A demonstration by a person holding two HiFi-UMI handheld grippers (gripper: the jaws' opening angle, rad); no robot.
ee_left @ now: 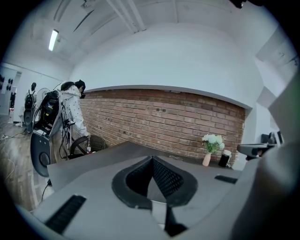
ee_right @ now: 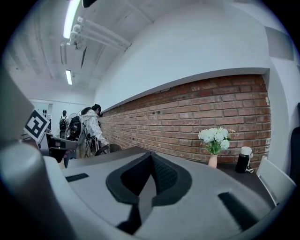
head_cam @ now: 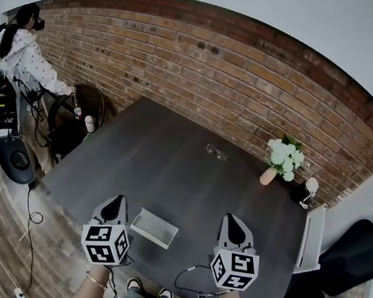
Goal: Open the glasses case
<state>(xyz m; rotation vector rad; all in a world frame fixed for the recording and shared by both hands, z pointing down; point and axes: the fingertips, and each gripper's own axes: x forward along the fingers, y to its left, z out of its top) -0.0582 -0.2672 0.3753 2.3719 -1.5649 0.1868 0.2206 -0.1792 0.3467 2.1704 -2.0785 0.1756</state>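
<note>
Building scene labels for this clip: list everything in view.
Dark grey table: 1, against red brick wall
Flat rectangular glasses case: 1, pale grey, near edge, between the grippers
Thin-framed glasses: 1, colour unclear, far middle
Peach vase of white flowers: 1, far right corner
Black bottle, white cap: 1, beside vase
Person in white top: 1, far left
Black office chair: 1, right of table
Left gripper: 1, grey-black, shut, empty
Right gripper: 1, grey-black, shut, empty

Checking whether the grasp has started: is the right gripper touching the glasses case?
Apart. The head view shows bare table between the right gripper and the glasses case; the right gripper view shows its fingers together on nothing.
</note>
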